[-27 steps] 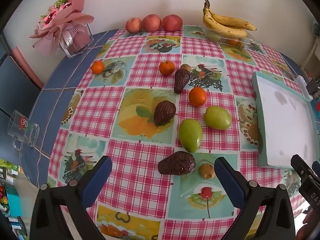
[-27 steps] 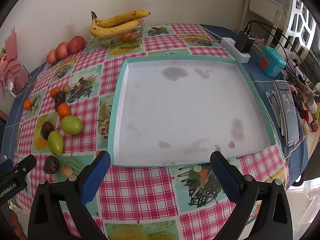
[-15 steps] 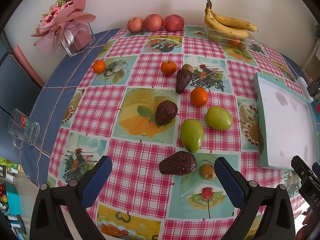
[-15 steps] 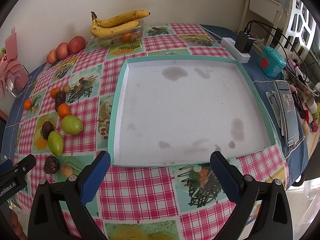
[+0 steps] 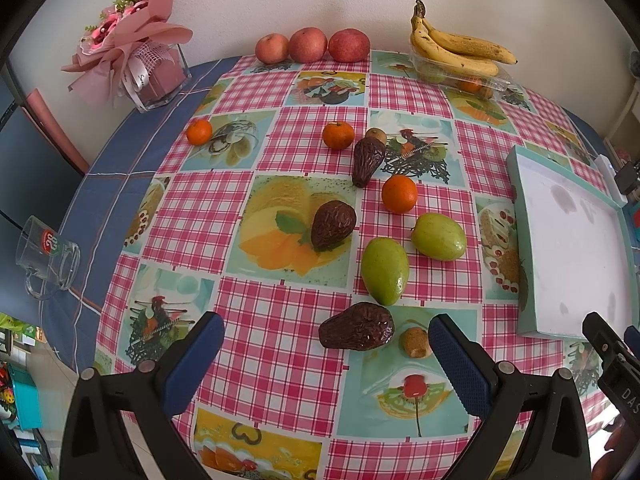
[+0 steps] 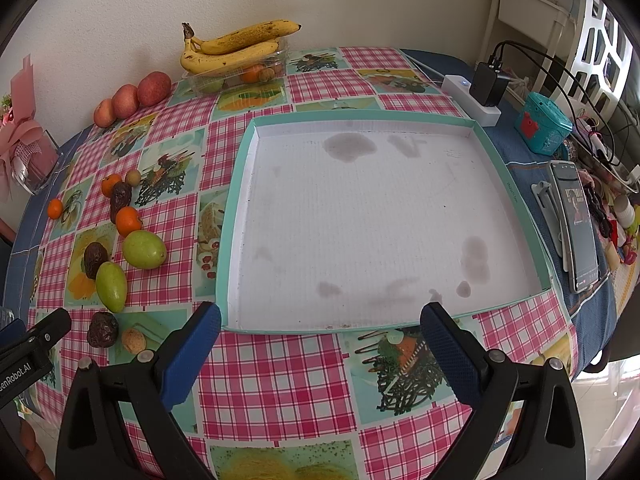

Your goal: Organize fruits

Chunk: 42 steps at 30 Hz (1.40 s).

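My left gripper (image 5: 324, 356) is open and empty above the table's near edge. Just beyond it lie a dark wrinkled avocado (image 5: 357, 331) and a small brown kiwi (image 5: 416, 342). Further out are two green fruits (image 5: 385, 271) (image 5: 439, 236), two more dark avocados (image 5: 333, 224) (image 5: 367, 156) and three oranges (image 5: 399, 194) (image 5: 338, 135) (image 5: 199, 132). My right gripper (image 6: 320, 344) is open and empty in front of the shallow teal-rimmed white tray (image 6: 508, 188), which holds no fruit. The tray also shows in the left wrist view (image 5: 520, 216).
Three red apples (image 5: 312, 45) and bananas (image 5: 460, 50) on a clear punnet stand at the back by the wall. A pink bouquet (image 5: 132, 52) and a glass mug (image 5: 48, 258) are at left. A power strip (image 6: 472, 94), teal box (image 6: 542, 124) and phone (image 6: 576, 228) lie right of the tray.
The left wrist view has shifted slightly, so the fruits sit a little lower and to the right. The right gripper has not moved. Both stay open.
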{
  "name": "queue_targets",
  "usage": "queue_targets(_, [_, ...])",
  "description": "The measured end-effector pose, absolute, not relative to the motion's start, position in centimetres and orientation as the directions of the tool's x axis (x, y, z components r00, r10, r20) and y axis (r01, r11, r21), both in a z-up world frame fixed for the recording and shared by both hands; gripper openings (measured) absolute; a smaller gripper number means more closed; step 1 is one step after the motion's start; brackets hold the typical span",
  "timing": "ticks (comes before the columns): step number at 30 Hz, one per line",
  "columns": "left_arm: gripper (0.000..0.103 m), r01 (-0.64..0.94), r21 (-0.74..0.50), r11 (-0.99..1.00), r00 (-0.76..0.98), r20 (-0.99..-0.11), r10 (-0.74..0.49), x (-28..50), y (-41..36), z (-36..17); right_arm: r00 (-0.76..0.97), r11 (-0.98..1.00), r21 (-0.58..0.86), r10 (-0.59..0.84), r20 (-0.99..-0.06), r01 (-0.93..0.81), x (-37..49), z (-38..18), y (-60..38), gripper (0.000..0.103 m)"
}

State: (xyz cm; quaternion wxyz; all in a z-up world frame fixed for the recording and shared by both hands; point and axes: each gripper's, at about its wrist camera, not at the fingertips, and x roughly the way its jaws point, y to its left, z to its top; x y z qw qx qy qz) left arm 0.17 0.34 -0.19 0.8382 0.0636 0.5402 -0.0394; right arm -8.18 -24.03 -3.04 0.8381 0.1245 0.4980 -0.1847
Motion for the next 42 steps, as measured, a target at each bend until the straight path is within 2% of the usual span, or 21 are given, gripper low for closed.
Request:
queue_targets(24, [0.103, 0.13, 0.046, 0.99, 0.426, -0.904, -0.014, 0.1, 0.4, 0.3, 0.42, 0.902, 0.033, -0.168, -0.892, 0.43, -7.8, -3.4, -24.1, 0.1])
queue_targets(28, [0.103, 0.13, -0.009, 0.991, 0.453, -0.889, -0.067, 0.2, 0.8, 1.1, 0.438, 0.902, 0.07, -0.137, -0.889, 0.425, -7.4, -3.6, -24.1, 0.1])
queue_targets(33, [0.103, 0.117, -0.191, 0.975, 0.538, -0.812, -0.224, 0.5, 2.6, 2.7, 0.491, 0.895, 0.155, -0.078, -0.867, 0.417, -6.6, -3.2, -24.0, 0.1])
queue_targets(37, [0.103, 0.145, -0.267, 0.953, 0.583, -0.755, -0.3, 0.9, 3.8, 4.0, 0.517, 0.903, 0.183, -0.05, -0.854, 0.389, -5.5, -2.7, -23.2, 0.1])
queue_targets(40, [0.103, 0.156, -0.236, 0.959, 0.6, -0.749, -0.282, 1.7, 4.8, 4.5, 0.536, 0.916, 0.22, 0.006, -0.844, 0.336, -4.5, -2.4, -22.3, 0.1])
queue_targets(42, [0.103, 0.175, -0.134, 0.975, 0.628, -0.748, -0.215, 1.9, 5.0, 4.4, 0.546, 0.932, 0.209, 0.014, -0.838, 0.297, -3.9, -2.2, -21.1, 0.1])
